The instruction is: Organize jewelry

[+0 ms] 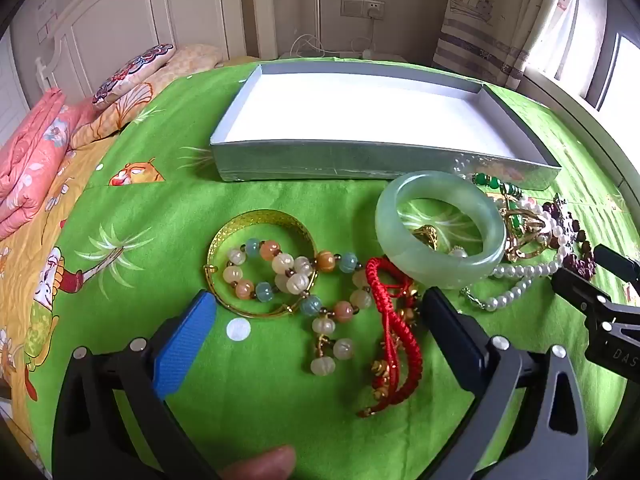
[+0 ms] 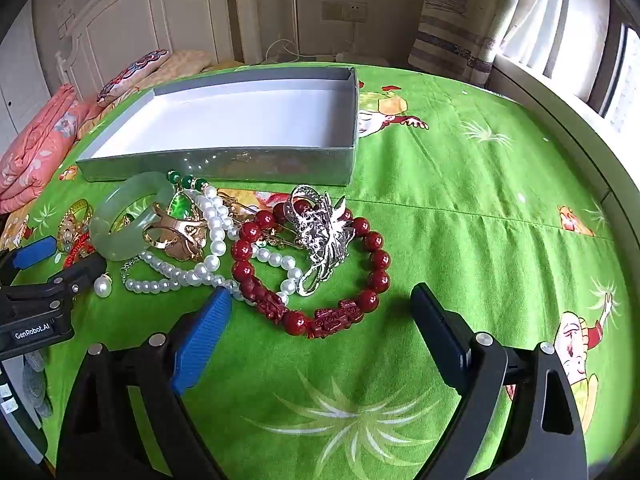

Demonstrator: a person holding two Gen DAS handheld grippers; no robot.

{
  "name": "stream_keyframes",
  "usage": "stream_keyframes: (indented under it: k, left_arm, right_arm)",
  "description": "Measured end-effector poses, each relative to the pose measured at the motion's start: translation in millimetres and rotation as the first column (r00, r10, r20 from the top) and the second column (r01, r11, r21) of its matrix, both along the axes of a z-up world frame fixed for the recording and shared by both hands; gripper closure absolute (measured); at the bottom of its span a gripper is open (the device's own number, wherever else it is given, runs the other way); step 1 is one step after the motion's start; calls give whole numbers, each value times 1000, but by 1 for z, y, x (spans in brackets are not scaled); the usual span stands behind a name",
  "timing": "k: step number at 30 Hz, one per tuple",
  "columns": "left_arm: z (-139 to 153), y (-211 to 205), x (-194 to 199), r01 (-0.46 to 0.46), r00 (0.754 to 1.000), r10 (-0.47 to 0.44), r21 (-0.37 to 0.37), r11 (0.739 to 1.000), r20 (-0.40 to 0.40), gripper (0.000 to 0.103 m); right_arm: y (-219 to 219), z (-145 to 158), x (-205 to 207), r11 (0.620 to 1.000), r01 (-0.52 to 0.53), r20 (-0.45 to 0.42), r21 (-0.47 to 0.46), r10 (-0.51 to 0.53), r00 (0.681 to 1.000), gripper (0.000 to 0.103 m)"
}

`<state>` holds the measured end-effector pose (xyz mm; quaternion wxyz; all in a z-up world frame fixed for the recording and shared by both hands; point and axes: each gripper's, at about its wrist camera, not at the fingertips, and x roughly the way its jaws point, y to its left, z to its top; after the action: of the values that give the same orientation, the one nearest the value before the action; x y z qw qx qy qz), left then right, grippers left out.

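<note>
A pile of jewelry lies on a green bedsheet in front of an empty grey box [image 1: 280,160] [image 2: 224,166] with a white inside. My left gripper [image 1: 320,304] is open, low over a pastel bead bracelet [image 1: 298,276], a gold bangle [image 1: 260,220] and a red braided cord [image 1: 390,320]. A pale jade bangle [image 1: 440,268] [image 2: 112,236] lies just ahead to its right. My right gripper [image 2: 322,300] is open around the near side of a dark red bead bracelet [image 2: 376,276]. A silver brooch [image 2: 320,232] and pearl strands [image 2: 216,224] lie beyond.
Folded pink quilts and pillows [image 1: 36,160] lie at the far left by the headboard. A curtain [image 2: 456,20] and window are at the far right. The bed's right edge [image 2: 576,136] curves past the sheet. A loose pearl [image 2: 103,286] lies by the left gripper.
</note>
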<state>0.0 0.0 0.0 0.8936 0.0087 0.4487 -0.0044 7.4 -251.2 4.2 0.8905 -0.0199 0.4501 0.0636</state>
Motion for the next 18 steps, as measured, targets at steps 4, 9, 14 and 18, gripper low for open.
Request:
stream_keyframes:
  k: [4,9,14,18]
  left_arm:
    - [0,0,0,0,1000,0,0,1000,1,2]
    - [0,0,0,0,1000,0,0,1000,2,2]
    - [0,0,0,0,1000,0,0,1000,1,2]
    - [0,0,0,0,1000,0,0,1000,1,2]
  right_arm:
    - [0,0,0,1000,0,2,-1,0,1000,16]
    - [0,0,0,1000,0,3,-1,0,1000,16]
    - [0,0,-1,1000,0,3,0,0,1000,16]
    - [0,0,0,1000,0,3,-1,0,1000,16]
